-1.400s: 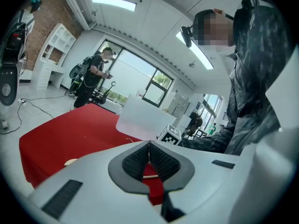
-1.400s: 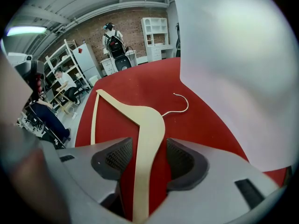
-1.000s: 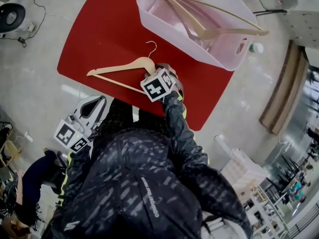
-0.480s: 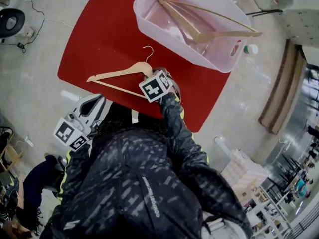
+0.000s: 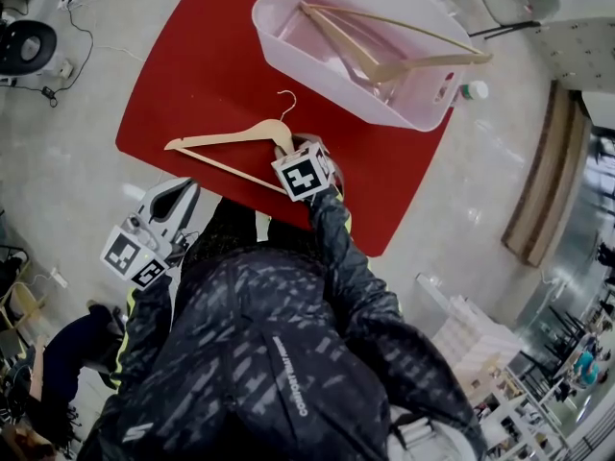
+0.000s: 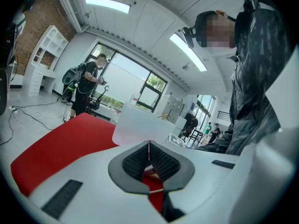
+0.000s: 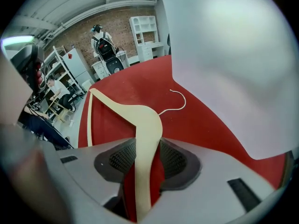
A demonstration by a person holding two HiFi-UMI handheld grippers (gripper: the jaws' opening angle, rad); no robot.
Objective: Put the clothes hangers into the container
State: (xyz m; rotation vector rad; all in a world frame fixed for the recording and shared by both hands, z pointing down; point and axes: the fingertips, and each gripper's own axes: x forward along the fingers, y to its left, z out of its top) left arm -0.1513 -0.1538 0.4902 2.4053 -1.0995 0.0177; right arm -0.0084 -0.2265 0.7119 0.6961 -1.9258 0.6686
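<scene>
- Right gripper (image 5: 291, 152): its jaws stood wide a second ago and are now closing on the near arm of the wooden hanger (image 5: 235, 135). In the right gripper view the arm fills the gap between the two ribbed pads, which appear to touch it on both sides.
- Left gripper (image 6: 149, 149): jaws together with nothing between them. It is held low at the person's left side, off the near edge of the red table (image 5: 192, 65).
- Wooden hanger: it lies flat on the table as before, with its wire hook (image 5: 286, 100) pointing toward the container (image 5: 288, 38). It has barely shifted over the last second and is not yet lifted.
- Container: a pale plastic tub at the far end of the table, well apart from the grasped hanger. A second hanger (image 5: 384, 65) already rests in it, one tip propped on the rim.
- Meaning for the task: the grasp on the remaining hanger is being made now. By judgement, one hanger is done and the last one awaits lifting and carrying across. The grip sits off-centre on one arm, so the hanger may swing or tilt when raised.
</scene>
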